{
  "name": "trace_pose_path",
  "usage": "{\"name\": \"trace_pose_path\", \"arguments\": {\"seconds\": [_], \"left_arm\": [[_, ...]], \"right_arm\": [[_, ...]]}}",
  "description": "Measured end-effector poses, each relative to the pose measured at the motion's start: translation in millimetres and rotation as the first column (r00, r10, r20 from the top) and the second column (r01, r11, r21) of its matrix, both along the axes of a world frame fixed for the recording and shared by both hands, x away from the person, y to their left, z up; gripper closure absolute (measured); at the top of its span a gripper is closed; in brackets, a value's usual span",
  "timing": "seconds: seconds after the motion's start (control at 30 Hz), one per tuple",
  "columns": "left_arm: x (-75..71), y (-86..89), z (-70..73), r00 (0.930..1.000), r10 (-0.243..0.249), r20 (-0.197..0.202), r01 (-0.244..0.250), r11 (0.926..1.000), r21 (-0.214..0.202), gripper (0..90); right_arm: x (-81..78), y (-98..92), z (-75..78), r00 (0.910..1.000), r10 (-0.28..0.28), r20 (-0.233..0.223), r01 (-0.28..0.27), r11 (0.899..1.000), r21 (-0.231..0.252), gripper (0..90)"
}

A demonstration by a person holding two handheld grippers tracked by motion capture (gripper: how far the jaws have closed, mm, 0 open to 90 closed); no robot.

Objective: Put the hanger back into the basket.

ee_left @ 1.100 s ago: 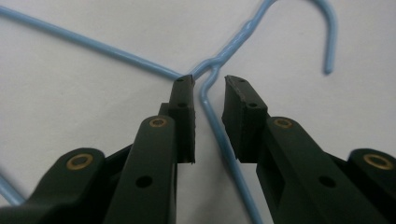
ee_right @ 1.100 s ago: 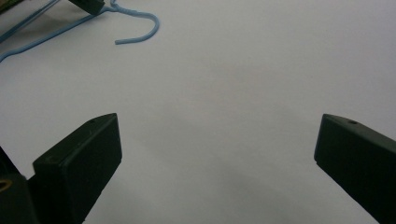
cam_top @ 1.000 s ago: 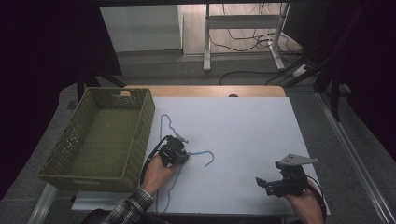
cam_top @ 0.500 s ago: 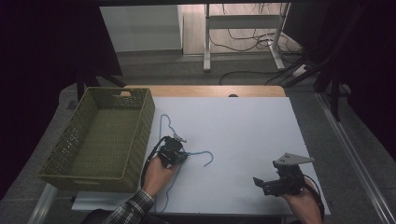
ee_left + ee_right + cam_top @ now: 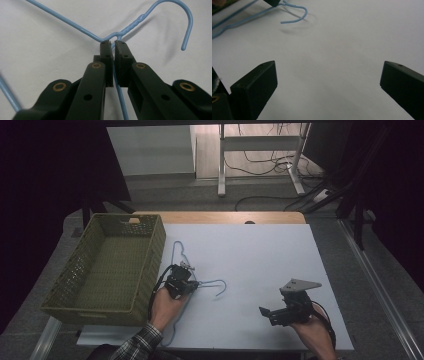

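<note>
Closing down over the last second, the left gripper [image 5: 186, 279] now pinches the blue wire hanger [image 5: 200, 282] at its neck: in the left gripper view the two black jaws stand nearly together on the wire just below the twisted stem, with the hook [image 5: 183, 23] curling up and to the right beyond their tips. That reads as the grasp being made, so a lift looks like the next step, though the hanger lies flat on the sheet. The green basket [image 5: 80, 292] stands just to the left of this claw, a likely place for the hanger.

Farther right, the right gripper [image 5: 267, 312] has slid a little toward the hanger, its jaws spread wide and empty; the hook sits well ahead of them, up and to the left.

Everything rests on a white table [image 5: 280, 255] with a wooden strip at the far edge. Beyond it lie a grey floor [image 5: 210, 195], desk legs and loose cables in a dim room.
</note>
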State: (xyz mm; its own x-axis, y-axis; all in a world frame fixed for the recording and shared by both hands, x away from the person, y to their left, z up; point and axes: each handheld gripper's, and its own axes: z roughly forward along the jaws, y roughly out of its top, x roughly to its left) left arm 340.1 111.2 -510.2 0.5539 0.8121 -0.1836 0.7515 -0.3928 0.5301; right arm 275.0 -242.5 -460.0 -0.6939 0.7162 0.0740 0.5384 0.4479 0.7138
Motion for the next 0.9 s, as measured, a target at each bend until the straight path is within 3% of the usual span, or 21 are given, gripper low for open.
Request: {"name": "trace_pose_path", "arguments": {"seconds": [0.17, 0.3, 0.37, 0.4, 0.57, 0.67, 0.9], "left_arm": [[-0.6, 3.0, 1.4, 1.0, 0.006, -0.003, -0.006, 0.9999, -0.013, 86.4], [-1.1, 4.7, 2.2, 1.0, 0.01, -0.002, -0.01, 0.9997, -0.021, 86.4], [-1.7, 5.8, 3.4, 0.9999, 0.012, -0.002, -0.012, 0.9996, -0.026, 86.5], [-1.7, 5.8, 3.4, 0.9999, 0.012, -0.002, -0.012, 0.9996, -0.026, 86.5], [-2.4, 8.0, 5.4, 0.9999, 0.016, 0.001, -0.016, 0.9992, -0.036, 86.5], [-2.6, 8.5, 5.8, 0.9998, 0.017, 0.0, -0.017, 0.9991, -0.04, 86.5], [-2.4, 7.9, 5.8, 0.9999, 0.016, -0.002, -0.016, 0.999, -0.041, 86.5]], "right_arm": [[11.1, 20.2, 6.2, 0.9987, 0.038, -0.035, -0.038, 0.999, 0.007, 0.0], [29.8, 47.6, 6.9, 0.9941, 0.077, -0.077, -0.077, 0.997, 0.008, 0.0], [45.1, 70.7, 4.8, 0.9923, 0.097, -0.077, -0.098, 0.995, -0.007, 1.6], [45.1, 70.7, 4.8, 0.9923, 0.097, -0.077, -0.098, 0.995, -0.007, 1.6], [68.5, 98.4, -2.6, 0.991, 0.103, -0.086, -0.104, 0.995, 0.0, 14.5], [74.4, 103.7, -6.9, 0.9905, 0.11, -0.082, -0.112, 0.994, -0.013, 21.0], [87.9, 116.4, -17.4, 0.9866, 0.119, -0.112, -0.118, 0.993, 0.014, 35.9]]}}
